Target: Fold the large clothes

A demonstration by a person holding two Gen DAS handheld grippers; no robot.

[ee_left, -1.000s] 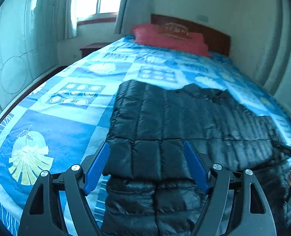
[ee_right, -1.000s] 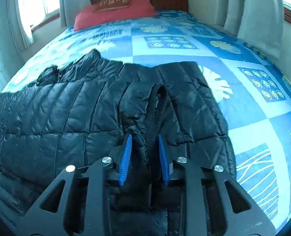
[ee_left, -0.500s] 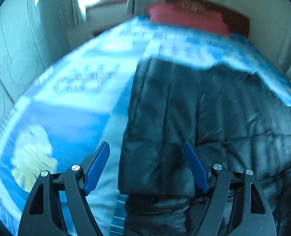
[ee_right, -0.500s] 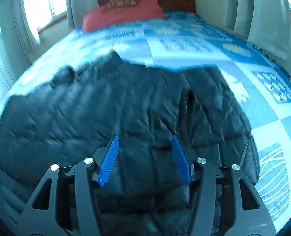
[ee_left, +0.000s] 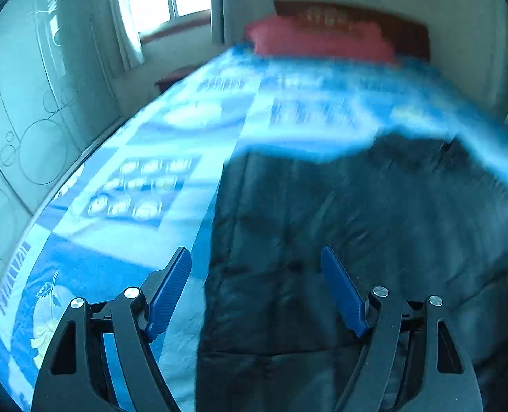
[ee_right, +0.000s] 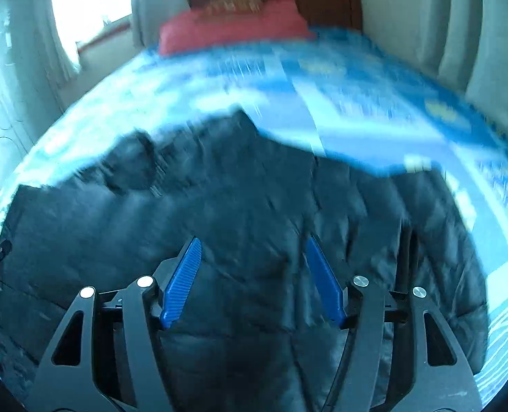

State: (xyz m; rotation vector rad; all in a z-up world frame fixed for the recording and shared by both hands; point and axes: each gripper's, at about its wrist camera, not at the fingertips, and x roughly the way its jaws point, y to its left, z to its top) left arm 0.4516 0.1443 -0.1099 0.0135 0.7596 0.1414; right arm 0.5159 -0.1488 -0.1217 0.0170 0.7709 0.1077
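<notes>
The right gripper, its ribbed blue pads parting, is seen above the black quilted puffer jacket with nothing clamped. The left gripper is held wide, empty, over the jacket's edge. The jacket (blurred) is spread on a blue patterned bedspread; a red pillow lies at twelve o'clock.

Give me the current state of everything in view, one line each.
Black puffer jacket: lying spread on the bed, held by neither gripper.
Left gripper: open, empty, above the jacket's edge.
Right gripper: jaws opening, nothing gripped.
Red pillow: lying by the headboard.
</notes>
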